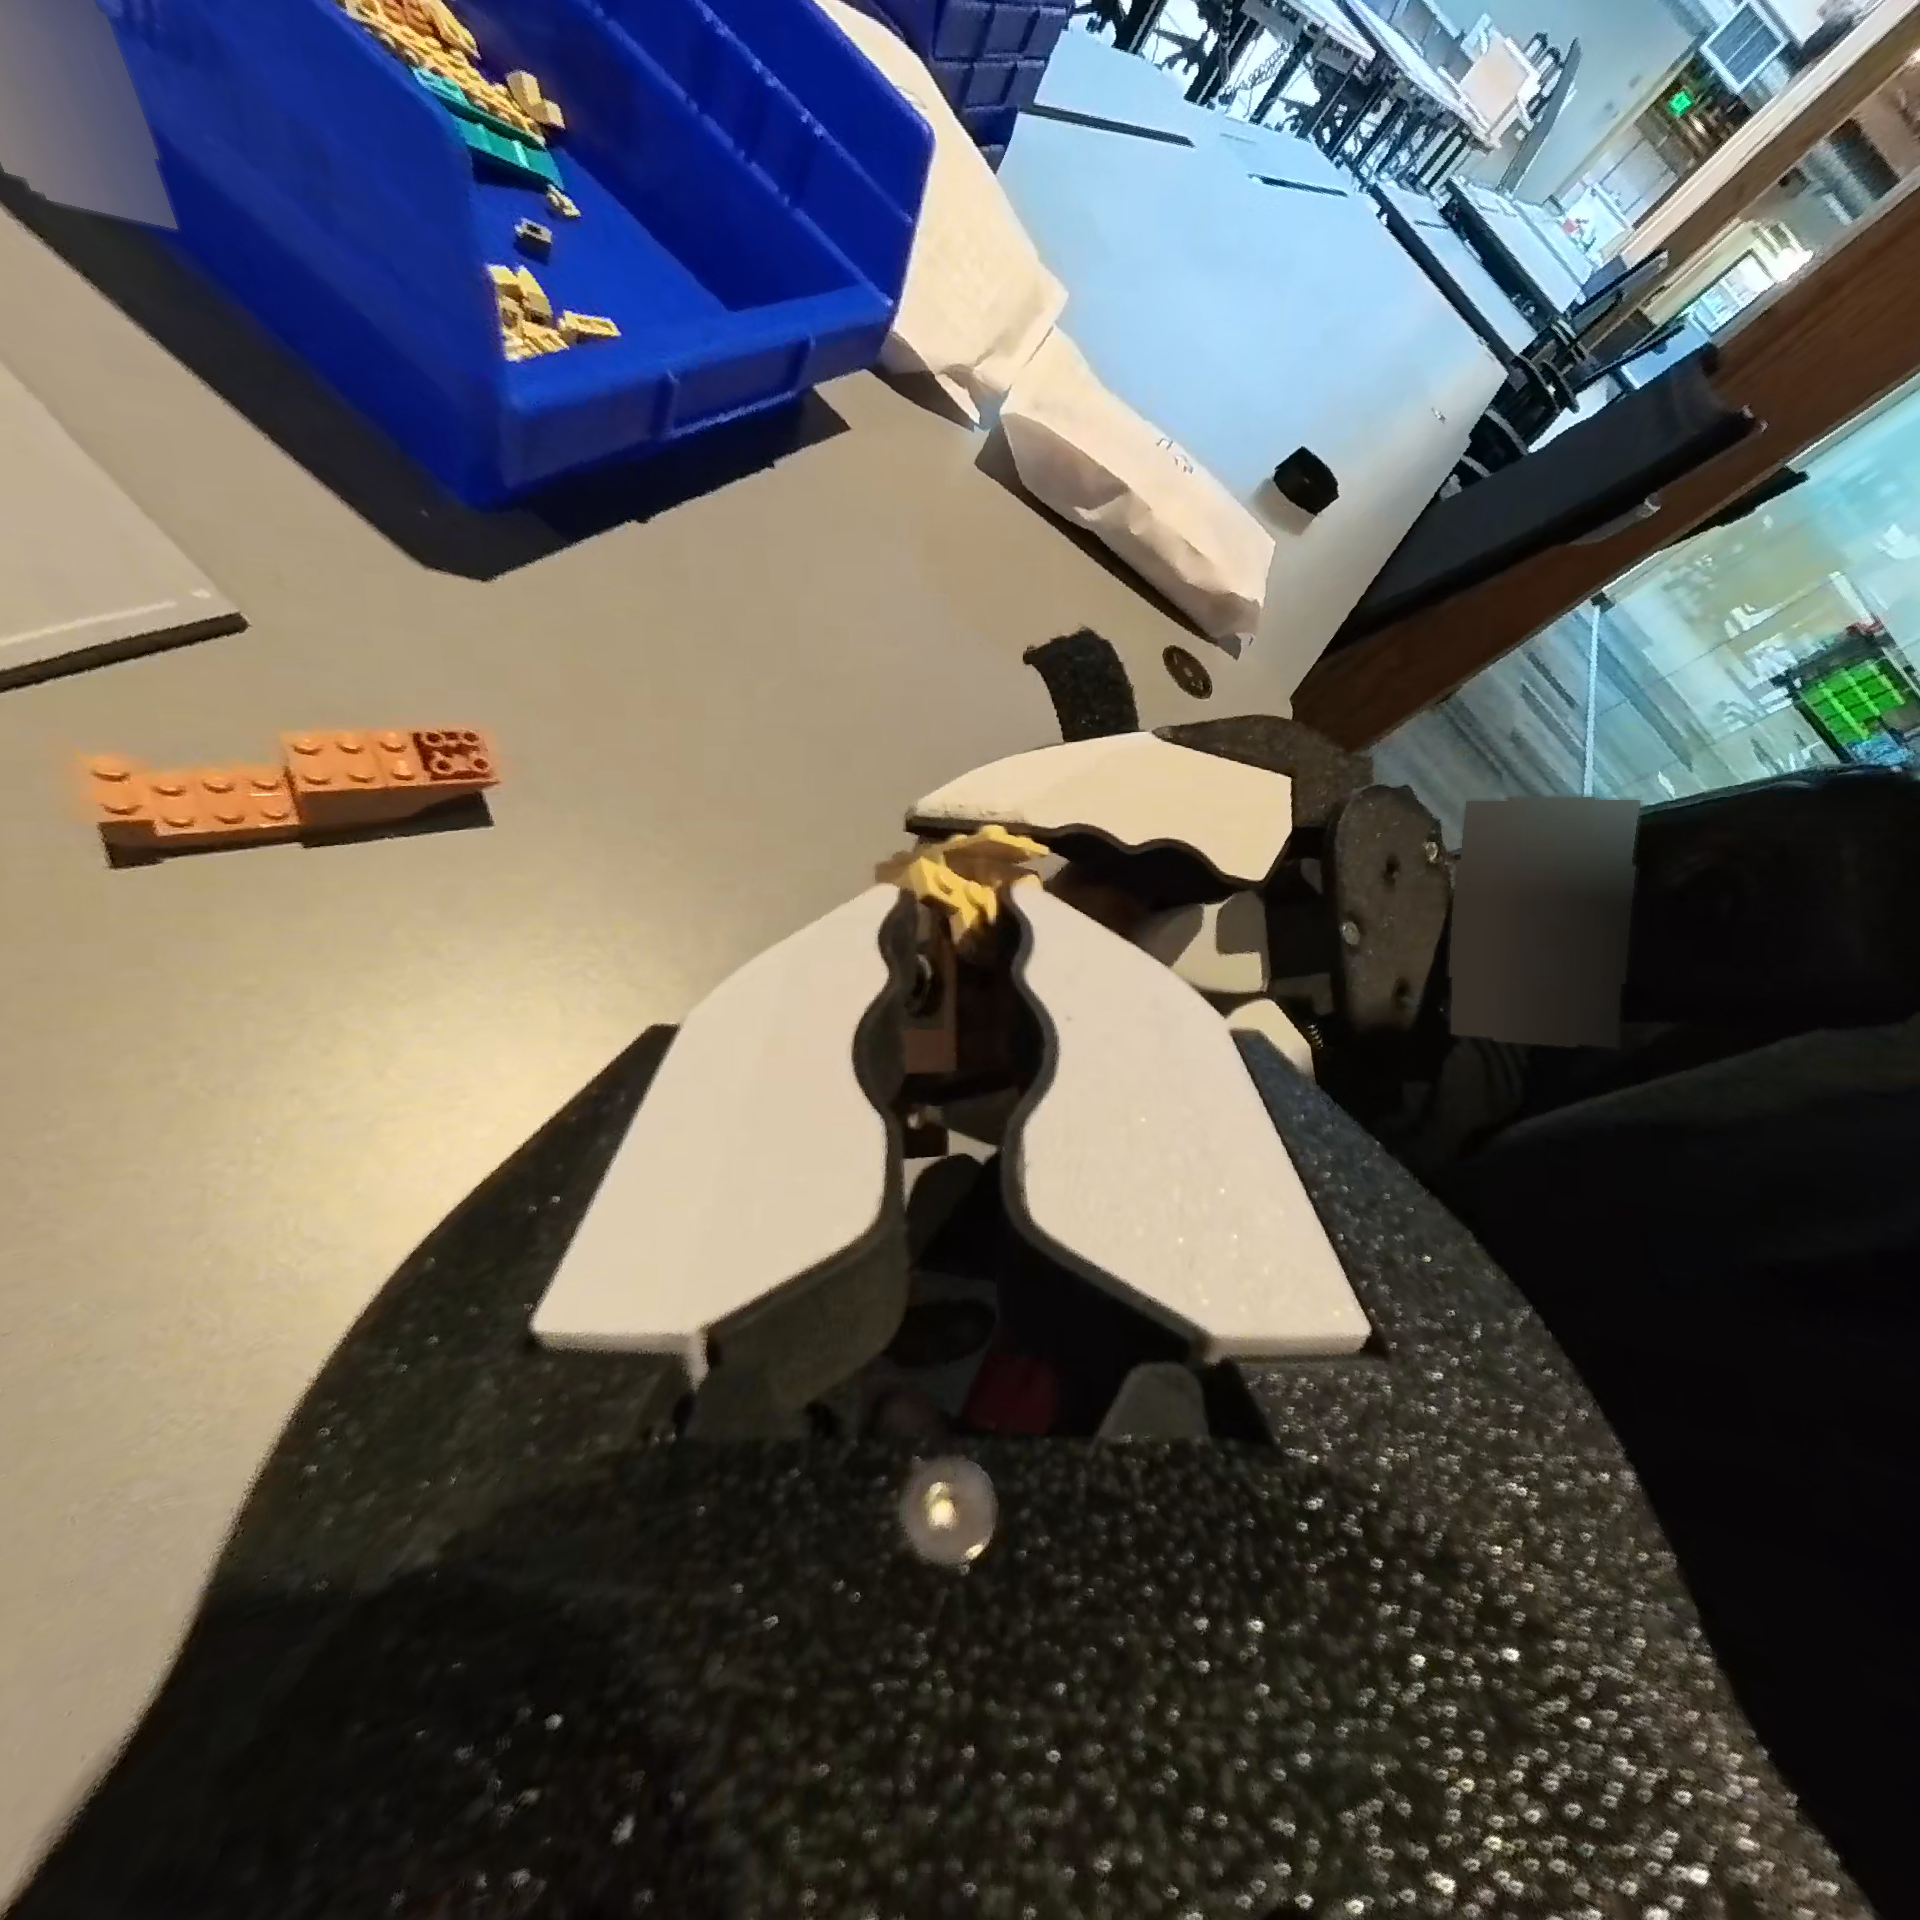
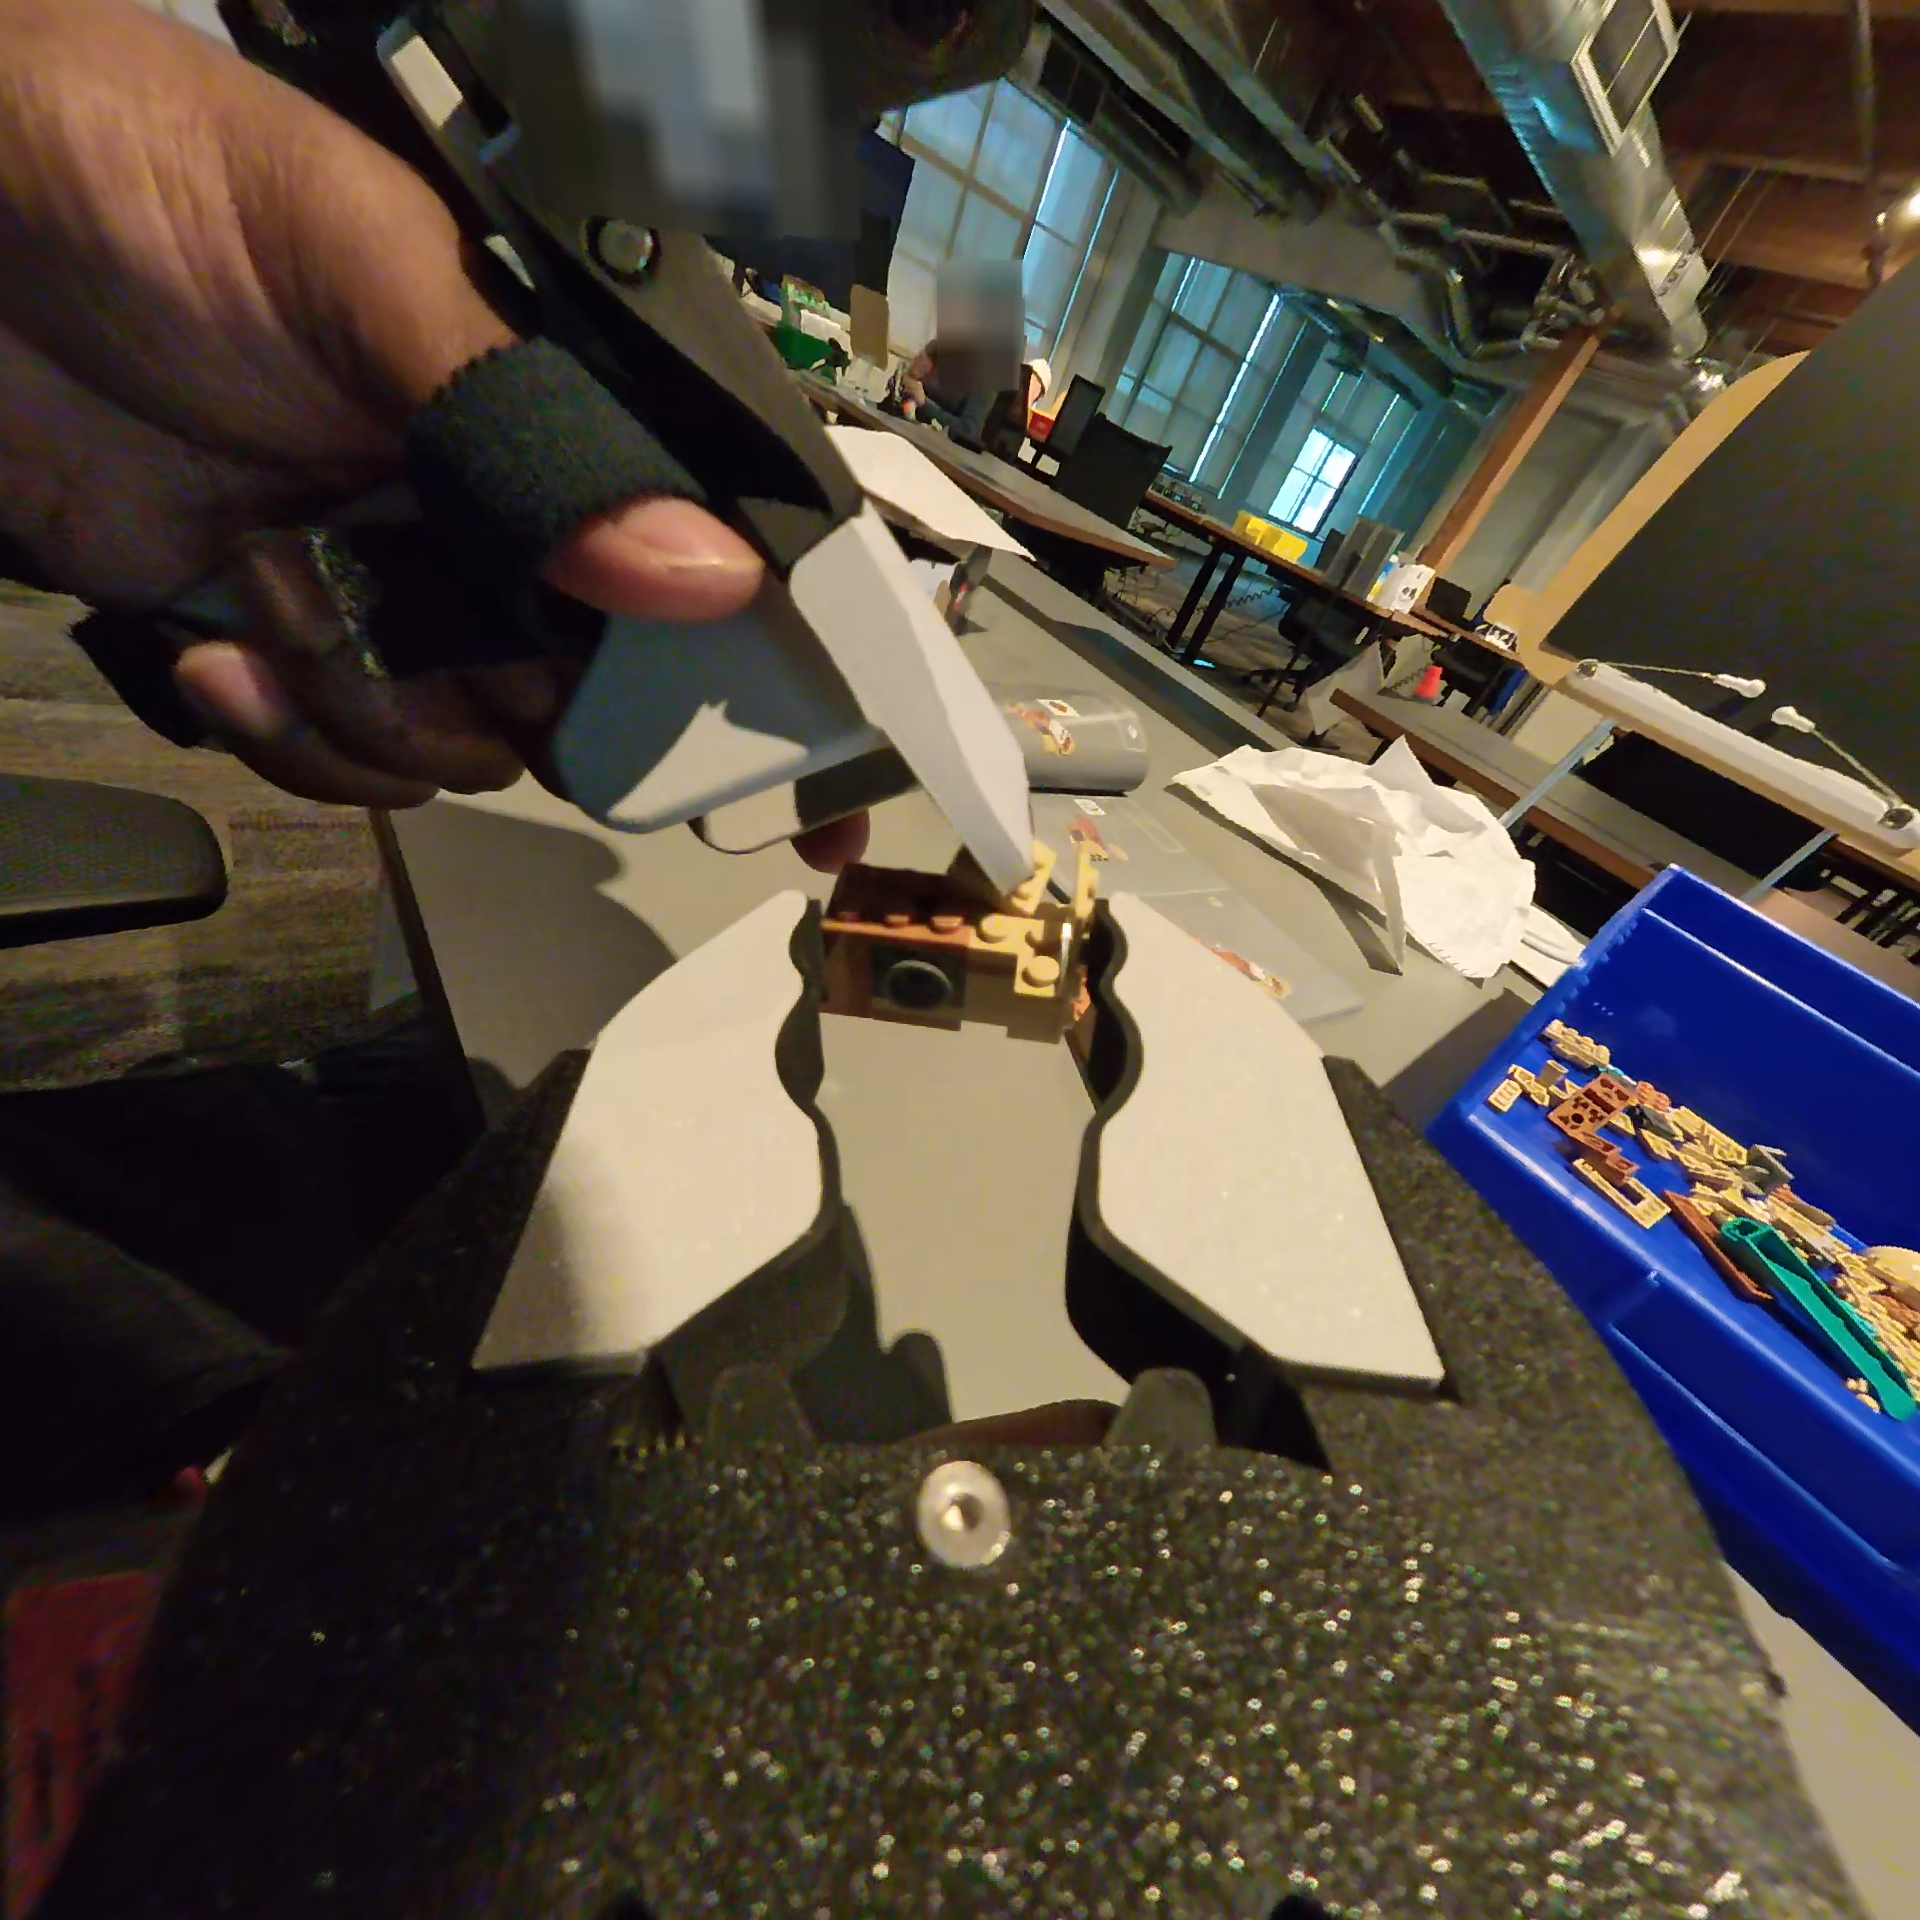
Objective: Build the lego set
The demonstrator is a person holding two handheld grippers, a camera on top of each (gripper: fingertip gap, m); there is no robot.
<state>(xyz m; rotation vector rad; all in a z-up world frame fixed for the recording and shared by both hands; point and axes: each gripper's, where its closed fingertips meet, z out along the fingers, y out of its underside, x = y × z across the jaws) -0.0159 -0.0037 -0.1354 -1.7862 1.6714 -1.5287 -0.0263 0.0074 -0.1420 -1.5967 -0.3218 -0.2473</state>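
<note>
My right gripper [image 2: 956,925] is shut on a small brown and tan lego assembly [image 2: 935,961], gripping it by its sides above the grey table [image 2: 956,1164]. My left gripper [image 2: 1013,857] comes in from the upper left, shut on a small tan piece [image 2: 1039,883] that rests on top of the assembly. In the left wrist view my left gripper [image 1: 956,904] holds the tan piece [image 1: 961,873] at its tips, against my right gripper [image 1: 997,836]. The brown assembly [image 1: 930,1029] shows partly between the fingers. A separate orange-brown brick assembly [image 1: 291,790] lies on the table to the left.
A blue bin [image 1: 707,353] with several loose tan, brown and teal pieces [image 1: 520,156] stands at the back; it also shows in the right wrist view [image 2: 1558,1195]. Crumpled white paper bags [image 1: 1122,488] [image 2: 1371,831] lie beside it. A grey booklet [image 1: 94,561] lies left. A hand [image 2: 208,312] holds the left gripper. Less than 4 cm separates the two grippers' tips.
</note>
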